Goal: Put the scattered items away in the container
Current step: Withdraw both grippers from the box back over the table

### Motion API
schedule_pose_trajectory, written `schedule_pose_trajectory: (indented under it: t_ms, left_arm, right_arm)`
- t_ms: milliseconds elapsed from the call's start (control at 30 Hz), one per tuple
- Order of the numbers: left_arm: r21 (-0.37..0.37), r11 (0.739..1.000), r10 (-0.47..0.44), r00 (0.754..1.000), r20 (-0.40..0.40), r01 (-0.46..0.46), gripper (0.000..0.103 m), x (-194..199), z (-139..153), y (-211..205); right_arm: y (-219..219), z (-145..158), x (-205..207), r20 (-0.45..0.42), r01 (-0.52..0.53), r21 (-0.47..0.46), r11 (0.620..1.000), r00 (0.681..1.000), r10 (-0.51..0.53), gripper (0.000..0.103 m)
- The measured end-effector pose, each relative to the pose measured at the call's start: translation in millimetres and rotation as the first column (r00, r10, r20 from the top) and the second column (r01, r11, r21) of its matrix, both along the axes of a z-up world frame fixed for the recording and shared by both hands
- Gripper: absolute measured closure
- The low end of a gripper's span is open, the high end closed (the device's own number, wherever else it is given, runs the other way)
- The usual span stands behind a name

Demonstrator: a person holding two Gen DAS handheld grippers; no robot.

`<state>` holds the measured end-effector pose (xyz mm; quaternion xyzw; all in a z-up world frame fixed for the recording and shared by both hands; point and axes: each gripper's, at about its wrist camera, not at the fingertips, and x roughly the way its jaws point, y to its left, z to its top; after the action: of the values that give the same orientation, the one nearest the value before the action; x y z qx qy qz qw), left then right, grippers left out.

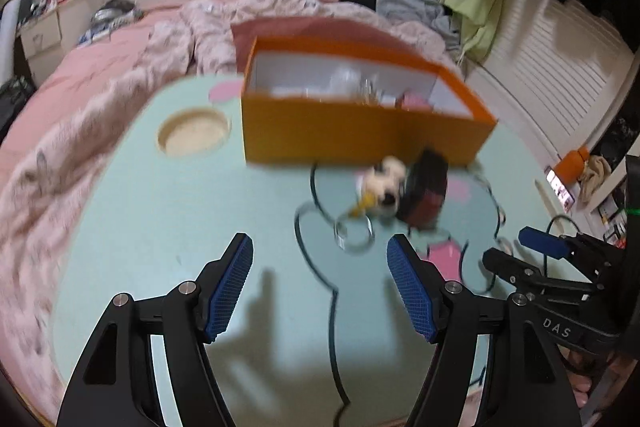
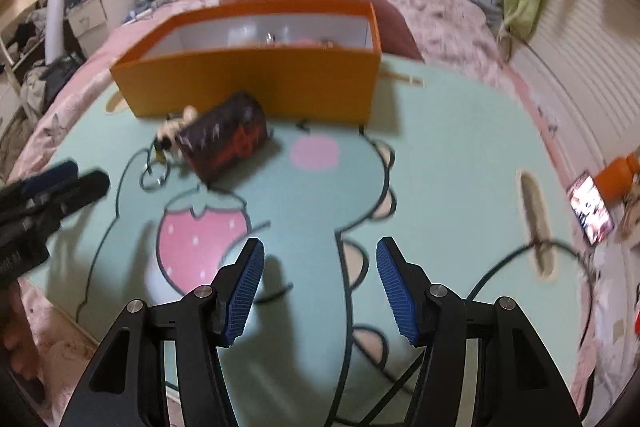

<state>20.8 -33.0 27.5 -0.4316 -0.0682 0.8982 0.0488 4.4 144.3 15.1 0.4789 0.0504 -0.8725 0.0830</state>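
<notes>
two items left outside the orange box, left gripper better placed

the orange box (image 1: 360, 131) is taken as the landmark. it stands on a mint-green lap table (image 1: 160, 219) set on a bed, and some small things, too blurred to name, are already seen inside it. just in front of its near wall, two items are left on the table: a dark rectangular case with red markings (image 1: 426, 195) and, touching it or just beside it, a small cream-and-black toy on a keyring (image 1: 384, 187), whose metal ring is turned away from the box, toward the grippers.

the left gripper (image 1: 320, 291) is held with its jaws wide apart and nothing between them. the toy and case lie ahead of it and slightly to its right, between it and the box. the right gripper (image 2: 320, 287) is likewise spread and empty; from it, the case (image 2: 228, 143) lies ahead and well to its left, with the toy (image 2: 174, 131) beyond that.

the case's long axis appears to run obliquely to the box's near wall. the left gripper is judged the nearer and better aligned, so a short advance with a slight rightward turn would be called for. motion blur leaves finer detail uncertain.
</notes>
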Motion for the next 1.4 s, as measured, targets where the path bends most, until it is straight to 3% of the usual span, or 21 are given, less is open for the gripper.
schedule_pose_trajectory:
  t_ms: [67,167,300,533,833,900,1400]
  left_arm:
    - [-0.019,1.0,-0.003,0.999,0.035,0.004,0.033,0,-13,4]
    - [-0.075,0.997,0.005,1.0,0.025,-0.003,0.025,0,-17,10]
    - [-0.146,0.989,-0.022,1.0,0.023,0.025,0.0,-1,-26,22]
    - [-0.143,0.989,-0.036,0.999,0.019,0.038,0.0,-1,-27,23]
    - [-0.141,0.989,-0.038,0.999,0.016,0.039,0.0,0,-27,22]
    - [-0.14,0.989,-0.037,0.999,0.016,0.038,0.0,0,-27,22]
    - [-0.144,0.989,-0.037,0.999,0.014,0.039,0.0,0,-27,23]
  right_arm:
    - [3,-1,0,0.001,0.01,-0.012,1.0,1.0,-0.01,0.041]
    - [4,-3,2,-0.011,0.026,-0.01,1.0,1.0,-0.026,0.031]
    - [4,-6,4,-0.024,0.034,-0.012,0.999,0.999,-0.035,0.025]
    - [1,-6,5,-0.024,0.026,-0.014,1.0,0.999,-0.027,0.021]
    - [2,-9,2,-0.009,0.024,-0.013,1.0,1.0,-0.024,0.007]
    - [6,-11,0,0.002,0.041,-0.011,0.999,0.999,-0.041,0.0]
    - [6,-11,0,0.006,0.044,-0.01,0.999,0.999,-0.044,0.0]
